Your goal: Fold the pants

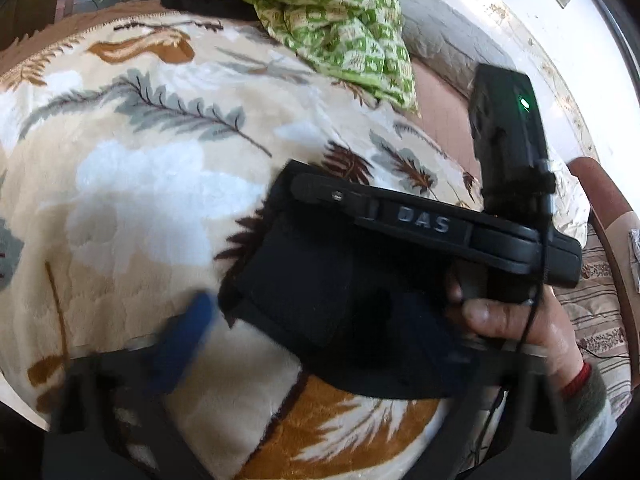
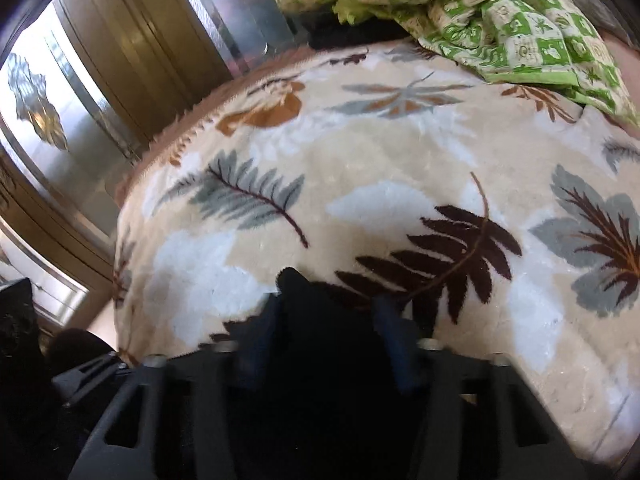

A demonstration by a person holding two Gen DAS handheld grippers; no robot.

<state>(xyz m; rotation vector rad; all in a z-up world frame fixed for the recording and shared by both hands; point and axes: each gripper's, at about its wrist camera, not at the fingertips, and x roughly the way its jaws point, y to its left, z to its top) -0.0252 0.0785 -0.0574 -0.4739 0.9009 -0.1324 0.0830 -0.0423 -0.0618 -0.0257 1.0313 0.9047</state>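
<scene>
The black pants (image 1: 320, 304) hang as a bunched fold over the leaf-patterned blanket (image 1: 140, 184). In the left wrist view the right gripper's black body marked DAS (image 1: 424, 224) crosses the frame, held by a hand, with the pants under it. My left gripper (image 1: 304, 344) is wide apart; one blue finger (image 1: 184, 340) shows at the left, blurred, beside the cloth edge, and the other is hidden behind the pants. In the right wrist view my right gripper (image 2: 328, 320) is shut on the black pants (image 2: 316, 344), which fill the gap between its blue fingers (image 2: 392, 340).
A green and white patterned cloth (image 1: 340, 28) lies crumpled at the far end of the bed, also in the right wrist view (image 2: 500, 20). Wooden and mirrored wardrobe doors (image 2: 100, 80) stand left of the bed. A wooden chair edge (image 1: 608, 216) is at the right.
</scene>
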